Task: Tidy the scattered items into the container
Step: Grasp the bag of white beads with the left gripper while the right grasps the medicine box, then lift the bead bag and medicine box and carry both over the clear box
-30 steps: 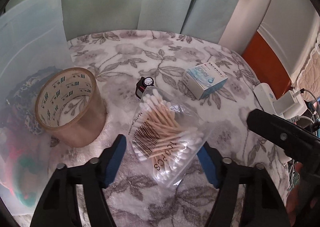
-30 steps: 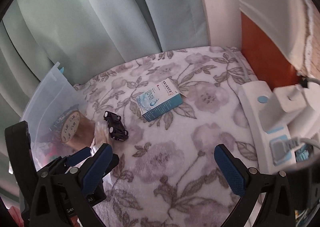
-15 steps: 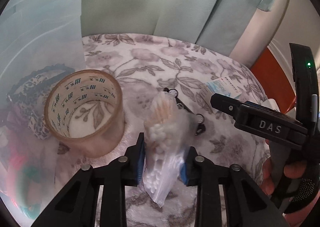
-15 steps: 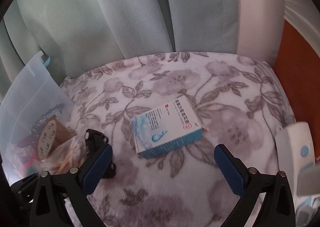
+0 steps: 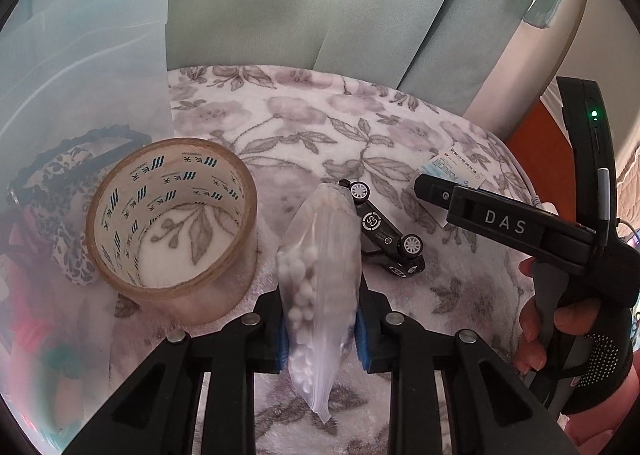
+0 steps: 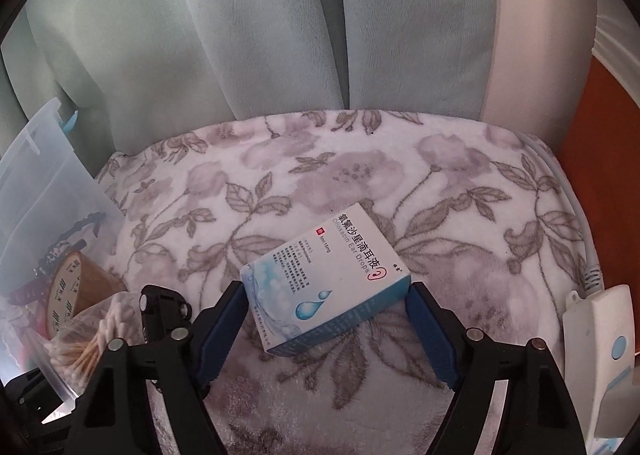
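My left gripper [image 5: 320, 319] is shut on a clear bag of cotton swabs [image 5: 320, 255], held on edge just above the flowered blanket. A roll of brown tape [image 5: 172, 223] stands to its left, against the clear plastic container [image 5: 80, 55]. A black toy car [image 5: 384, 231] lies tipped over just right of the bag. My right gripper [image 6: 325, 287] straddles a white and blue ear-drops box [image 6: 324, 267] that lies flat on the blanket. Its jaws are closing, with the blue pads close beside the box's two ends.
Pale green curtains [image 6: 280, 35] hang behind the blanket. A white switch unit [image 6: 600, 335] and its cable [image 6: 568, 195] lie along the right edge, next to an orange surface. The container [image 6: 36, 183] at the left holds a patterned band and other items.
My left gripper closed on the swab bag, which now stands on edge. My right gripper moved forward to the ear-drops box and its jaws narrowed around it.
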`<state>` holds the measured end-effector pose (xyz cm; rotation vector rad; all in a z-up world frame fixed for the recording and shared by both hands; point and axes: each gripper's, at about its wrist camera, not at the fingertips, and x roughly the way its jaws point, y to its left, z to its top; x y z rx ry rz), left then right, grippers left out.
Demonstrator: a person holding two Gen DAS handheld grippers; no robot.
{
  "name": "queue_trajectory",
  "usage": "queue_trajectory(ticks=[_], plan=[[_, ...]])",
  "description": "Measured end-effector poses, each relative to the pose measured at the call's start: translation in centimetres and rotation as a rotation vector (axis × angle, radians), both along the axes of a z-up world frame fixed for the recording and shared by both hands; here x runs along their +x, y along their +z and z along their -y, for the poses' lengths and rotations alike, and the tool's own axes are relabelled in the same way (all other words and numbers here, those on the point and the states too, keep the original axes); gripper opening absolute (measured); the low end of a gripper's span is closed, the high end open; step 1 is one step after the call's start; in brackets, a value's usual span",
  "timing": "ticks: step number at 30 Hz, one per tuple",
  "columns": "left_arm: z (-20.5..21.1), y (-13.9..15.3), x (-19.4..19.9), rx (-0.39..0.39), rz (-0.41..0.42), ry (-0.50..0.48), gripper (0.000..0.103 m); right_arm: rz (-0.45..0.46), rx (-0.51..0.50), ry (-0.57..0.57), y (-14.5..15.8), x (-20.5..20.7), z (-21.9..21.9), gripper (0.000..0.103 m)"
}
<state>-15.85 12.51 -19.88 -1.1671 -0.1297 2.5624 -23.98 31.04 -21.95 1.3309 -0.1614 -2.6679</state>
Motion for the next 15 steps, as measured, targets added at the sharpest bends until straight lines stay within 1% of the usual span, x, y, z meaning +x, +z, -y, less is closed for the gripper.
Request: queue_trajectory(ticks=[3,8,12,13,15], plan=[[0.0,-0.1,-0.2,-0.007,0.025,0.016,0.026,-0.001,-0.011,-0.008,0.4,0.3,-0.2,0.082],[0.1,0.1,0.0,-0.017,0.069,0.043,0.026,-0.008,-0.021,-0.017,2.0,1.8,-0.3,0.082],[0.2,1.0,0.5,-0.008,0.103,0.055,0.025,-0.016,-0.031,-0.028,3.6,3.9,-0.5,0.082],[0.3,1.4,0.7,-0.009,0.127,0.071,0.025,-0.019,-0.032,-0.031,4.1,4.5,-0.6,0.082],[0.4,2.4,1.1,-0.008,0.123,0.075,0.025,-0.026,-0.037,-0.040,5.1,5.8,-0.7,0.082]])
